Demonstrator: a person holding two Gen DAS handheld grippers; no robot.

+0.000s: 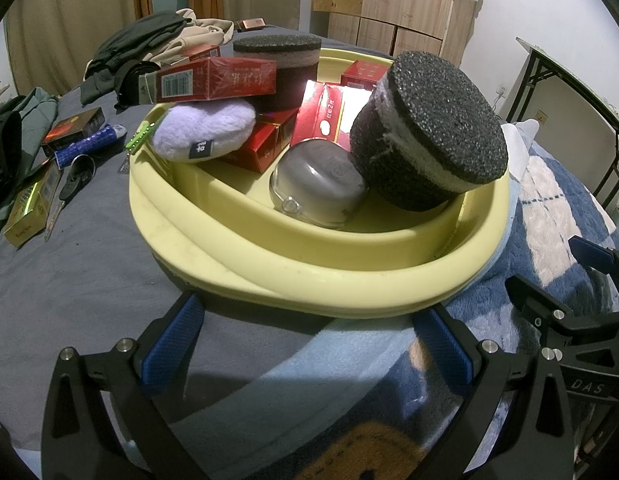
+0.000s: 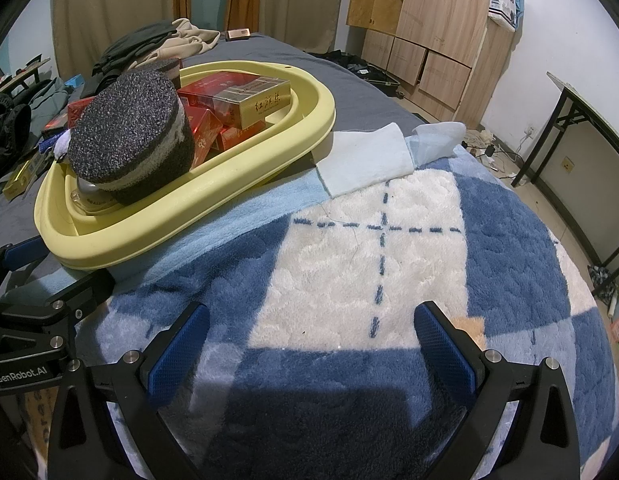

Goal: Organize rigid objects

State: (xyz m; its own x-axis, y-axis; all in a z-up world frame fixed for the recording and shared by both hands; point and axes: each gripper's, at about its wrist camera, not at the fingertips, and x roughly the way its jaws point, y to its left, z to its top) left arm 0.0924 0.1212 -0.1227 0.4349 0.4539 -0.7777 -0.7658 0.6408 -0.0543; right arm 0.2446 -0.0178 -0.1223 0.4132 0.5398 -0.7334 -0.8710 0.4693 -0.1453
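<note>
A yellow oval basin (image 1: 349,284) sits on the bed and holds several red boxes (image 1: 217,78), a purple plush puff (image 1: 205,130), an upturned steel bowl (image 1: 321,186) and two dark foam rounds (image 1: 429,128). My left gripper (image 1: 309,344) is open and empty just in front of the basin's near rim. In the right wrist view the basin (image 2: 245,160) lies at the upper left, with a gold box (image 2: 255,104) on top. My right gripper (image 2: 311,348) is open and empty over the blue-and-white blanket (image 2: 369,260).
Loose items lie on the grey sheet left of the basin: a dark box (image 1: 75,128), a blue tube (image 1: 89,150), a yellow box (image 1: 29,212) and a spoon (image 1: 75,178). Clothes (image 1: 149,40) are piled at the back. A black table (image 2: 581,128) stands to the right.
</note>
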